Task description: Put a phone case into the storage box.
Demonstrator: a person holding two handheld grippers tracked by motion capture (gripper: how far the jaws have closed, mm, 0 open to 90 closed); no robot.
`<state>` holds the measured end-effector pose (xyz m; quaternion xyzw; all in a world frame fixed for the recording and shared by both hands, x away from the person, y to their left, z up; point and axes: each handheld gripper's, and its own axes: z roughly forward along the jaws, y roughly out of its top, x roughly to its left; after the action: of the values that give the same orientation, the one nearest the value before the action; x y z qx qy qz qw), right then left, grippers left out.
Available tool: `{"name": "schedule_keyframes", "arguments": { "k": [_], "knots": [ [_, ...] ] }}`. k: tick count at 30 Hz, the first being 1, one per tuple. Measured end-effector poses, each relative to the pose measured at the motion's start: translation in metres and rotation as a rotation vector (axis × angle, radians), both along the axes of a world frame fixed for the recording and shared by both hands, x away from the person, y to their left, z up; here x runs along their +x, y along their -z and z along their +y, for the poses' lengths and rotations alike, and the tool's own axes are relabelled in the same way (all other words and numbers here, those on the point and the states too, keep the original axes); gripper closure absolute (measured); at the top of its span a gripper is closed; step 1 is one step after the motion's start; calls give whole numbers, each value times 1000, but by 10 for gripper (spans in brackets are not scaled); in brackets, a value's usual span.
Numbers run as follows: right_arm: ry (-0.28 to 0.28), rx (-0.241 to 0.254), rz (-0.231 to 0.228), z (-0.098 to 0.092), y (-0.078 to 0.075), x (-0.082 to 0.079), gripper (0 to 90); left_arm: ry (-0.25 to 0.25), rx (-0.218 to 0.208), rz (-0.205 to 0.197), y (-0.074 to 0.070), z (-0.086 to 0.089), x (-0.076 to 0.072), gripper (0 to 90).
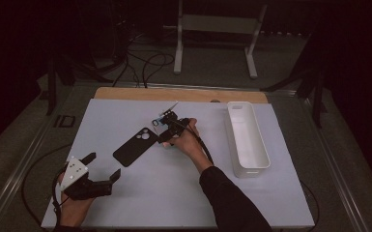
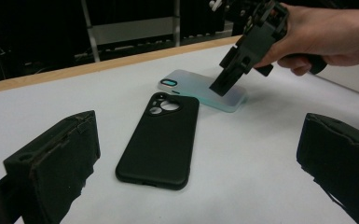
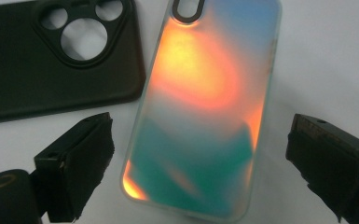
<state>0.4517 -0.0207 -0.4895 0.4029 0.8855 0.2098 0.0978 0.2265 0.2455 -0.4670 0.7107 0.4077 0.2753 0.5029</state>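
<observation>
A black phone case (image 1: 135, 146) lies back up on the white mat (image 1: 140, 203), its camera cutouts toward the far side. Just right of it lies a frosted iridescent phone case (image 3: 205, 107), orange and teal, mostly hidden under the hand in the high view (image 1: 158, 123). My right gripper (image 3: 200, 126) hovers open over this case, one jaw at each long edge, not touching. My left gripper (image 1: 102, 166) is open and holds nothing near the front left of the mat, facing the black case (image 2: 161, 140) and the right gripper (image 2: 233, 70) beyond it.
A long white bin (image 1: 248, 137) stands lengthwise at the mat's right side. A wooden table edge (image 1: 183, 94) runs along the back. Cables and a metal stand's legs (image 1: 215, 43) lie on the floor beyond the table.
</observation>
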Motion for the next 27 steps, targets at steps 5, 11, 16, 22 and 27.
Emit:
{"name": "schedule_keyframes", "arguments": {
  "k": [5,11,16,22,27],
  "knots": [
    [15,-26,22,3,9,4,73,-3,-5,0,0,1,0,0],
    [14,-30,38,5,15,6,74,-1,-2,1,0,1,0,0],
    [29,-48,41,7,17,6,75,-2,-6,-1,0,1,0,0],
    [49,-50,62,7,20,7,82,0,-10,1,0,1,0,0],
    [60,-52,77,7,22,7,99,1,-13,1,0,1,0,0]
  ]
}}
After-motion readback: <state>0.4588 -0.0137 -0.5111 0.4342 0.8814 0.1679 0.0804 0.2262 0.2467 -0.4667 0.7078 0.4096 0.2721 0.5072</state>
